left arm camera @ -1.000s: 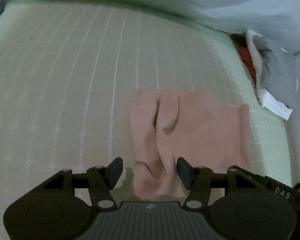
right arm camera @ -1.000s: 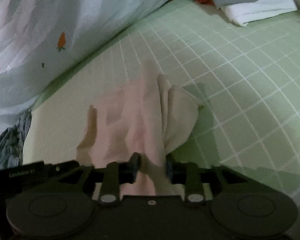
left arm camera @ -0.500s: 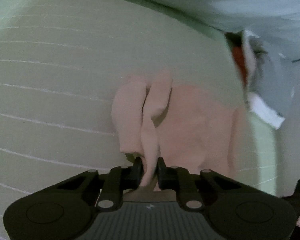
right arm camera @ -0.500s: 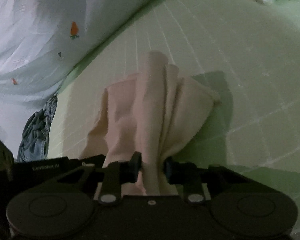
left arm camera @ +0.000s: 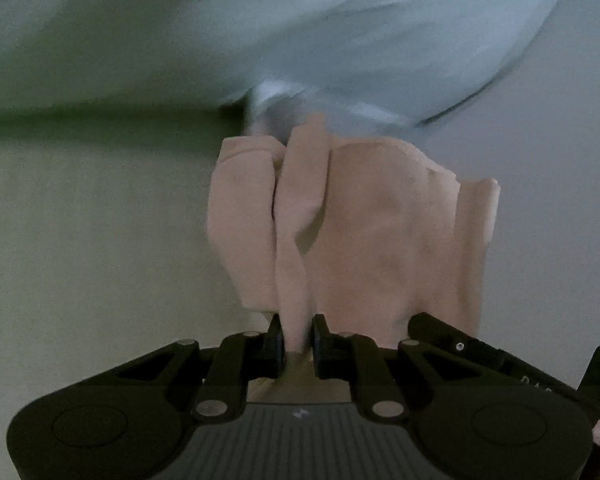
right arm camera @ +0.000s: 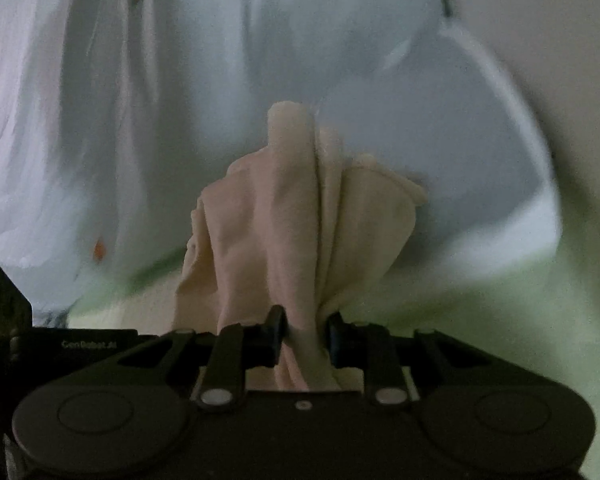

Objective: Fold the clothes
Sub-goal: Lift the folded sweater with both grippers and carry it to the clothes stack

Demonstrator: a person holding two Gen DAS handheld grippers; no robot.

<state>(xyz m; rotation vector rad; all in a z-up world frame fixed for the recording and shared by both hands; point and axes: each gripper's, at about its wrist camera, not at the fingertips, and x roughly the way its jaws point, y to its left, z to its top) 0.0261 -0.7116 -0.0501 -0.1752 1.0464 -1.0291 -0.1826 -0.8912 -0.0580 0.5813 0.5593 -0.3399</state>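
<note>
A pale pink garment (left arm camera: 364, 232) hangs bunched between both grippers, lifted off the green bed sheet (left arm camera: 80, 248). My left gripper (left arm camera: 297, 340) is shut on one edge of it, a fold rising between the fingers. My right gripper (right arm camera: 304, 334) is shut on another edge of the same garment (right arm camera: 284, 232), which drapes forward in thick folds. The right gripper's black body (left arm camera: 480, 352) shows at the lower right of the left wrist view, and the left gripper's body (right arm camera: 84, 344) at the lower left of the right wrist view. The garment's lower part is hidden behind the folds.
A pale blue duvet with small orange carrot prints (right arm camera: 100, 120) fills the back of both views. The green sheet (right arm camera: 520, 320) lies below it. A pale wall (left arm camera: 560, 160) is at the right. Both views are blurred.
My left gripper closed on the pink garment. Both grippers then lifted it off the sheet and tilted up, so the duvet now fills the background; the clothes pile left view.
</note>
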